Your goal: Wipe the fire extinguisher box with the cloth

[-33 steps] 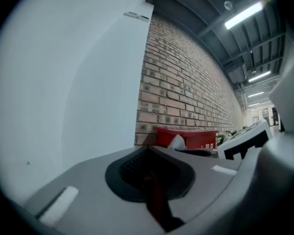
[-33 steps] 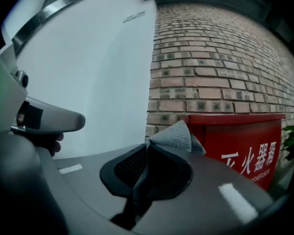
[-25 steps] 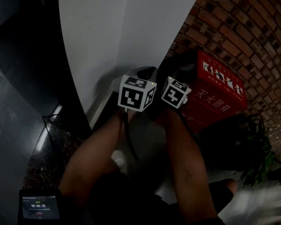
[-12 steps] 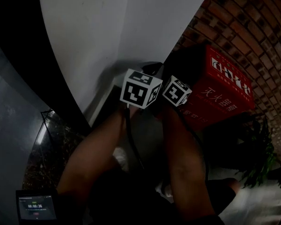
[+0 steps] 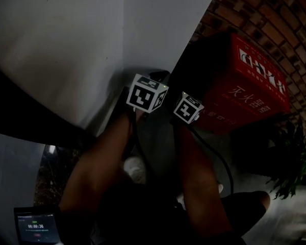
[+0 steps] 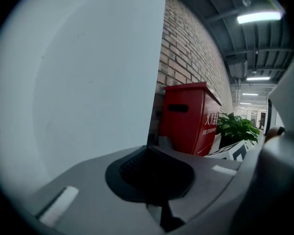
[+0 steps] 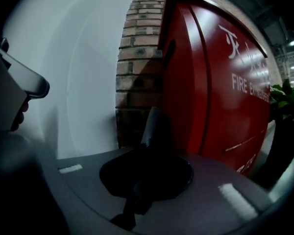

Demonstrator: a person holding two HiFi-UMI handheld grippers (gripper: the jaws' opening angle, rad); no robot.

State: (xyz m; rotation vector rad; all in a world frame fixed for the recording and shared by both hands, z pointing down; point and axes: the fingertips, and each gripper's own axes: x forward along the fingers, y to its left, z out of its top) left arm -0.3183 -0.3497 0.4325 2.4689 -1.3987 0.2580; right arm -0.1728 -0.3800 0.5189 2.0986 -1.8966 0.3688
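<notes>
Left gripper: my jaws are pressed together. Right gripper: jaws likewise clenched (too dim to tell if anything is nipped there). Close ahead of my right, the red fire extinguisher box stands against the brick wall. A potted plant sits beyond the box.

The fire extinguisher box stands on the floor against the brick wall; left of it the plain wall meets the brick at a corner; a plant stands just beside the box, to its right; the left tongs and right tongs hang side by side before the box's left end, the right tongs nearer it; a screen device sits at lower left.
</notes>
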